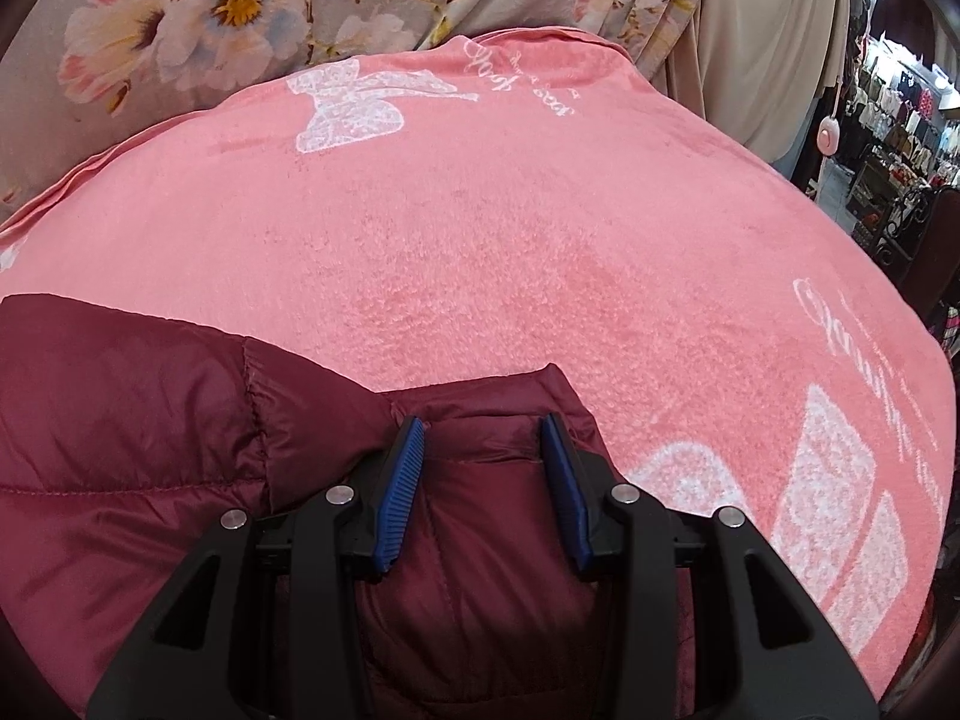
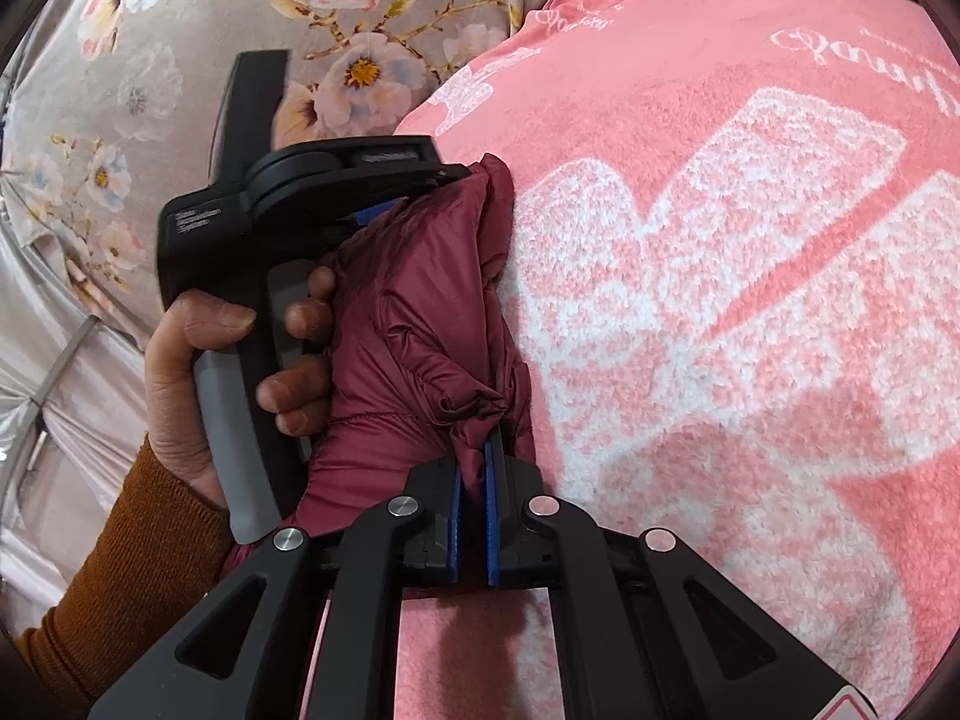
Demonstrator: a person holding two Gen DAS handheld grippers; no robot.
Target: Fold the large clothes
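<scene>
A maroon puffer jacket (image 1: 150, 420) lies bunched on a pink fleece blanket (image 1: 480, 210) with white butterfly prints. In the left wrist view my left gripper (image 1: 483, 426) is shut on a thick padded fold of the jacket that fills the gap between its blue pads. The right wrist view shows the jacket (image 2: 408, 312) gathered at the blanket's (image 2: 750, 420) left side. My right gripper (image 2: 480, 450) is shut on a thin pinch of its fabric. The left gripper (image 2: 444, 180) is also there, held by a hand (image 2: 180, 372) in an orange sleeve, clamping the jacket's far end.
A grey floral sheet (image 1: 240, 0) covers the surface beyond and left of the blanket, floral sheet (image 2: 180, 90). A beige curtain (image 1: 768, 60) hangs at the back right. Racks of clothes (image 1: 900, 120) stand past the blanket's right edge.
</scene>
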